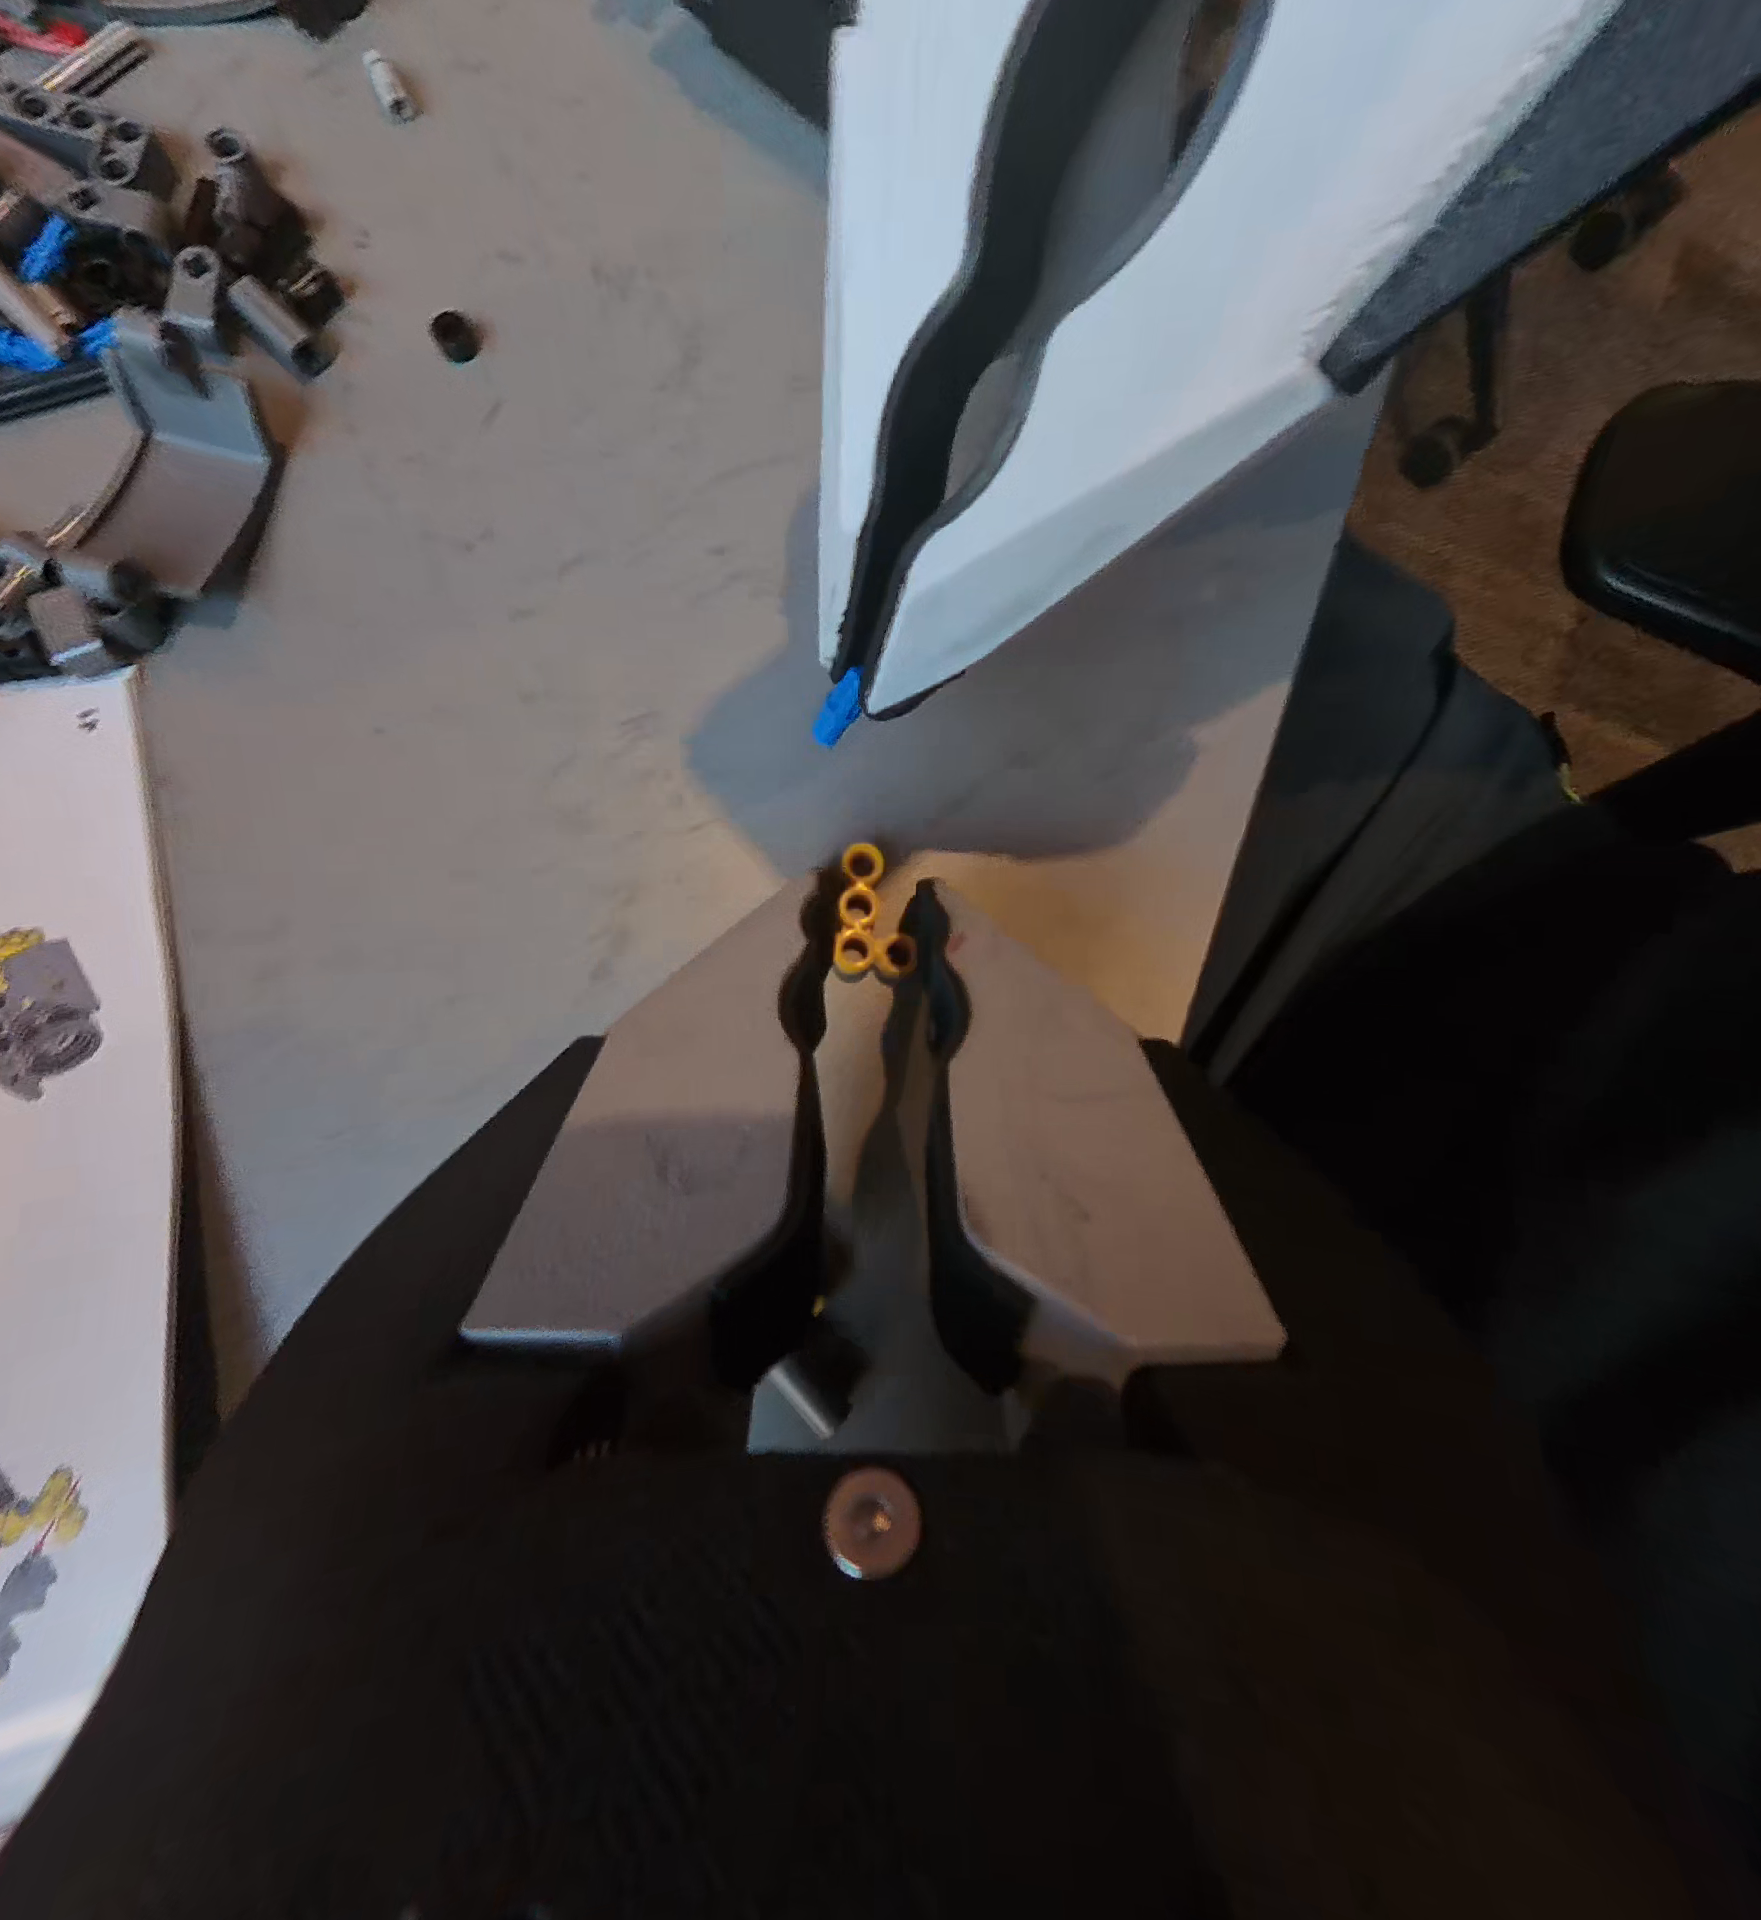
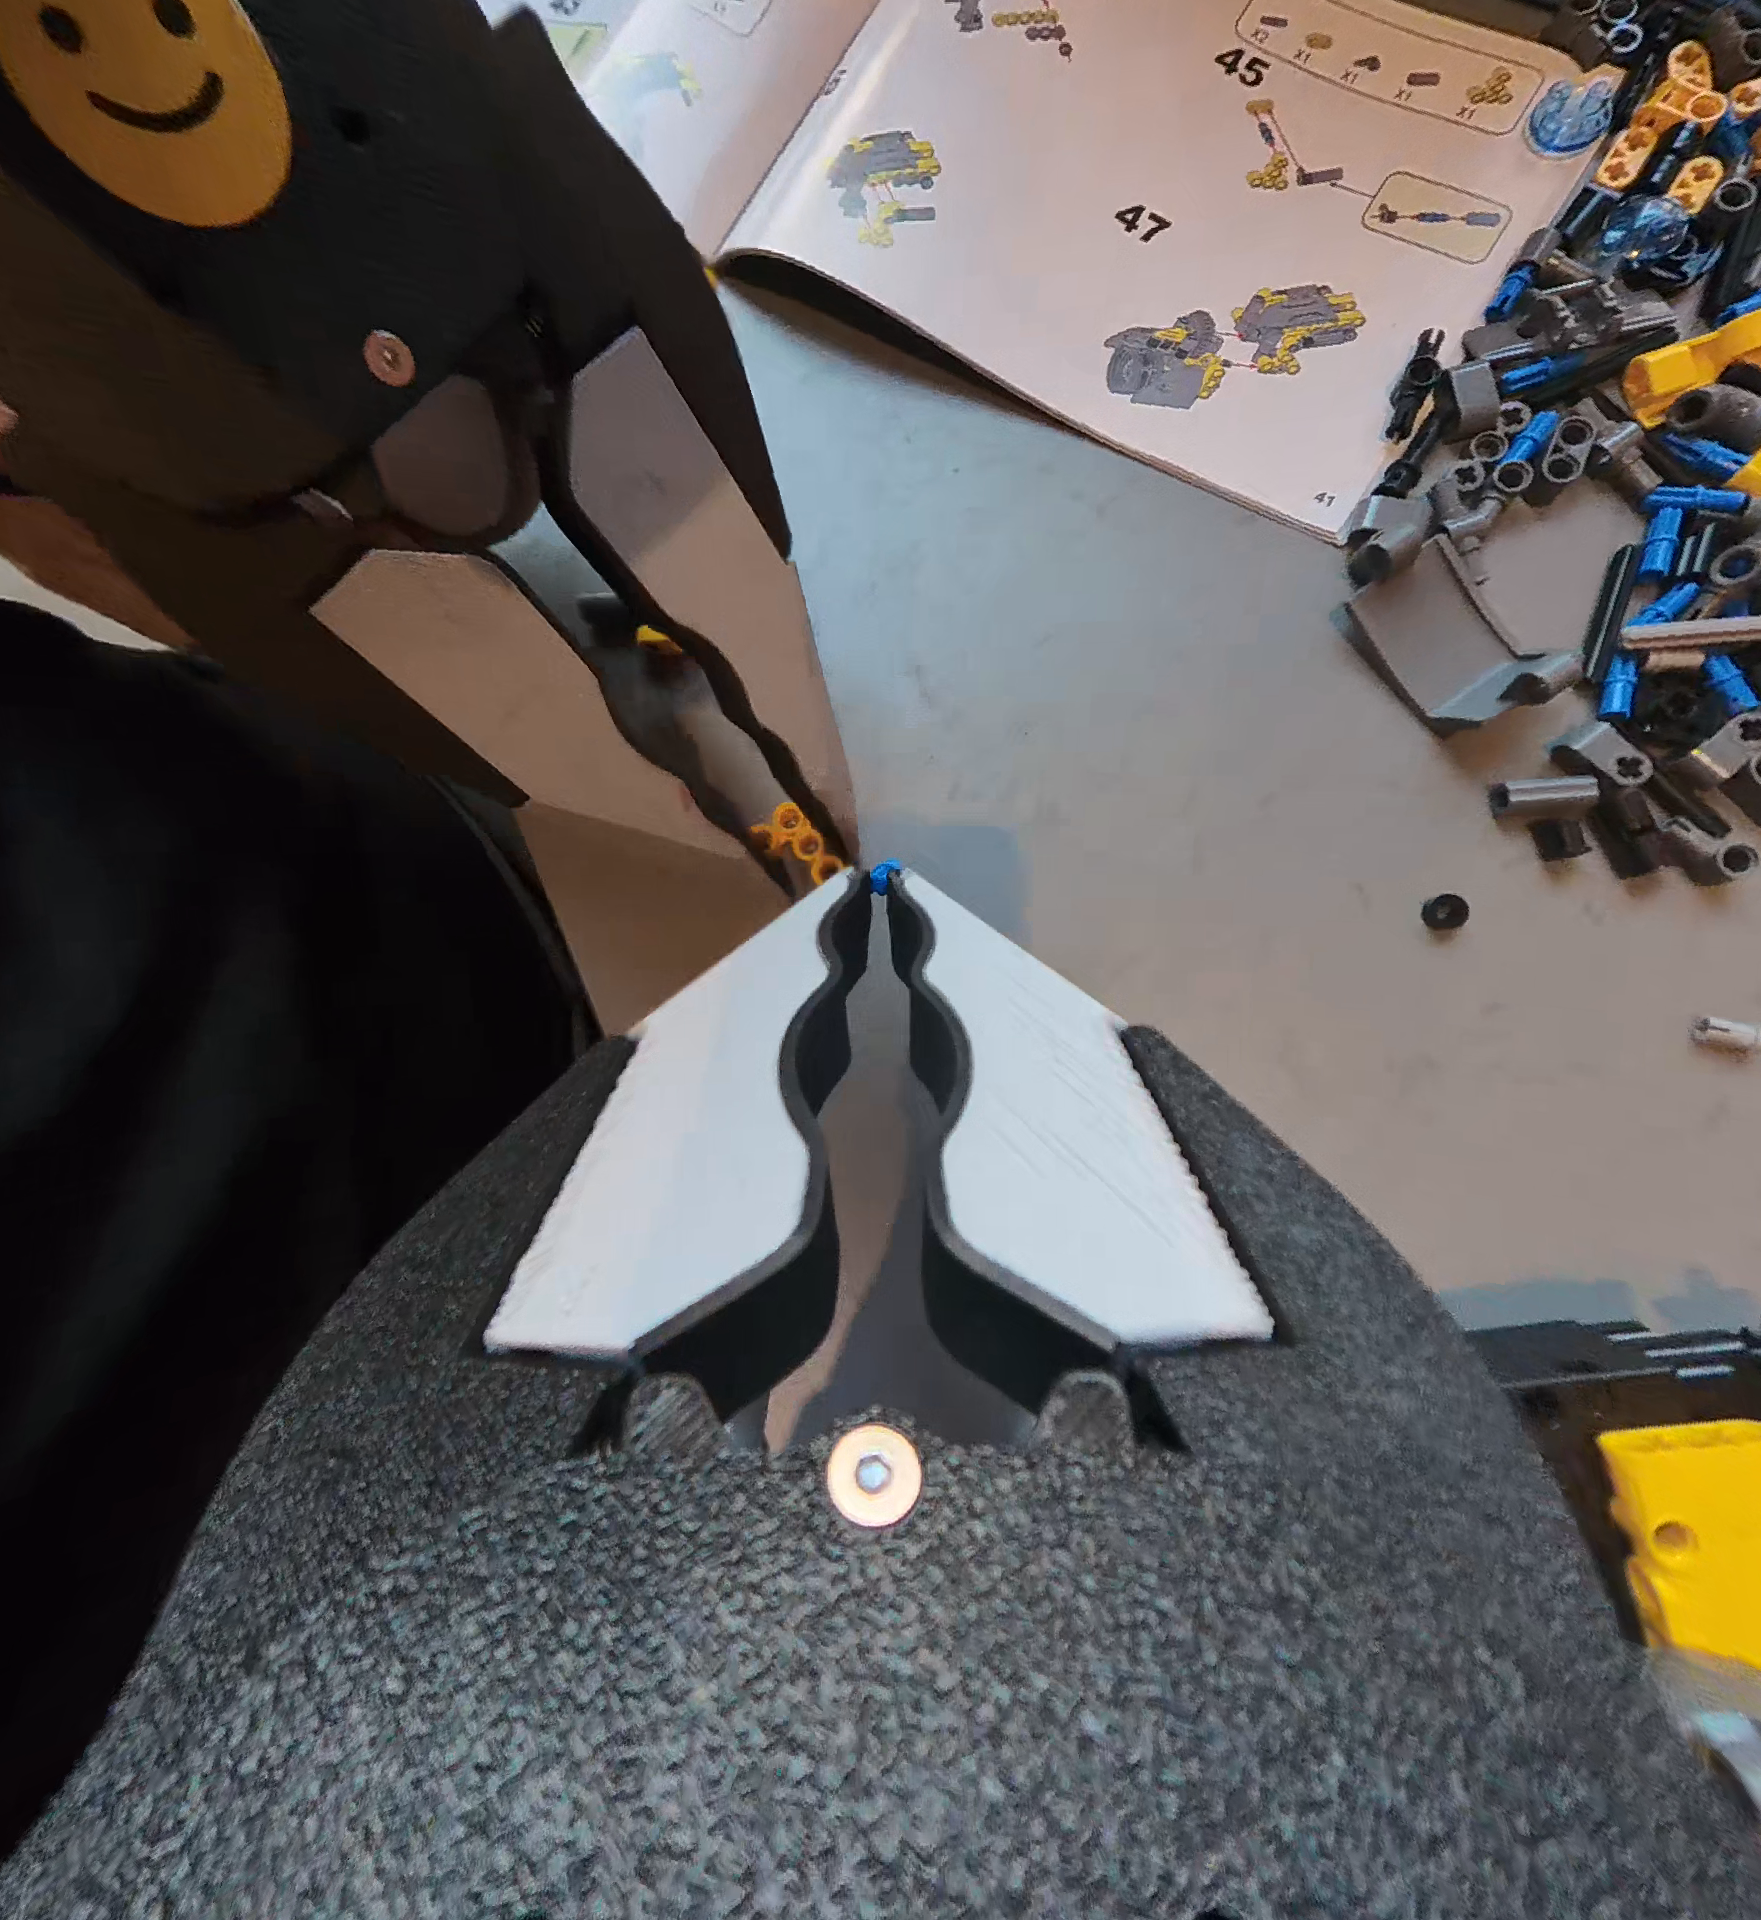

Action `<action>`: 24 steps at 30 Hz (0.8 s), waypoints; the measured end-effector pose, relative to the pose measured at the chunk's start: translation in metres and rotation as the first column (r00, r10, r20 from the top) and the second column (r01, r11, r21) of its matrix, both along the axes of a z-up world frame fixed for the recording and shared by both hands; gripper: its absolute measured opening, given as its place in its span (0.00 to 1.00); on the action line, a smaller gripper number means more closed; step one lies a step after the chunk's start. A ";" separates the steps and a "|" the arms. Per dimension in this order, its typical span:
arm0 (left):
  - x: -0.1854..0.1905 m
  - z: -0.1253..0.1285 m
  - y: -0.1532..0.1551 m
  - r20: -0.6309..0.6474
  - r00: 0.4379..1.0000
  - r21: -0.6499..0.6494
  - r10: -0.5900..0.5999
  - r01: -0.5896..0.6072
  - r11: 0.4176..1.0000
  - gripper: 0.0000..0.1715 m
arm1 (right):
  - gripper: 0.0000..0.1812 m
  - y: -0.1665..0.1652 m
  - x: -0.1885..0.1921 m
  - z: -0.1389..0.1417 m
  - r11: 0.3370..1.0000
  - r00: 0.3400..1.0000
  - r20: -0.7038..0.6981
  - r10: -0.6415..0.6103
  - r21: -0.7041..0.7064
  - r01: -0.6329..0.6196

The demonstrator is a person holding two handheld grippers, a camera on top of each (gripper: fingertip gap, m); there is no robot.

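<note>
We see the left gripper (image 1: 871, 914) clenched on a yellow L-shaped beam (image 1: 868, 920) and the right gripper (image 2: 881, 883) pinching a blue pin (image 2: 886, 873), tips nearly meeting above the table's near edge (image 1: 1260, 831). Bare grey tabletop separates them from the parts pile (image 2: 1634, 582) and instruction booklet (image 2: 1115, 208).

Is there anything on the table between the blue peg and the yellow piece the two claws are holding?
Nothing: in the left wrist view only bare table shows between the blue peg and the yellow piece.
</note>
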State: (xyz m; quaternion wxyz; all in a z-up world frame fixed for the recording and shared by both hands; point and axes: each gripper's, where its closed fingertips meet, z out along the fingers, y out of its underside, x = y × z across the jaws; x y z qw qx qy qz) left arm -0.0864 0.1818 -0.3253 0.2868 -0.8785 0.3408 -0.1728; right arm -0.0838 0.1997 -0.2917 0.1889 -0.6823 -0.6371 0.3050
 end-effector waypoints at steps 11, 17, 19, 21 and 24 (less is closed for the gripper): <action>0.008 0.003 -0.015 -0.090 0.989 0.073 -0.122 0.128 0.989 0.15 | 0.01 -0.025 0.015 0.002 0.997 0.999 -0.026 0.044 -0.067 -0.046; 0.001 0.008 -0.011 -0.097 0.988 0.079 -0.121 0.128 0.989 0.15 | 0.01 -0.028 0.009 -0.010 0.996 0.997 0.019 0.077 -0.055 -0.076; -0.001 0.008 -0.010 -0.115 0.987 0.089 -0.113 0.124 0.988 0.15 | 0.01 -0.025 0.006 -0.013 0.997 0.996 0.037 0.076 -0.034 -0.075; -0.003 0.008 -0.010 -0.120 0.987 0.089 -0.107 0.118 0.989 0.15 | 0.01 -0.024 0.004 -0.013 0.996 0.996 0.042 0.082 -0.037 -0.080; -0.008 0.006 -0.013 -0.108 0.992 0.047 -0.071 0.077 0.996 0.18 | 0.01 -0.021 0.001 -0.013 0.995 0.994 0.050 0.094 -0.035 -0.092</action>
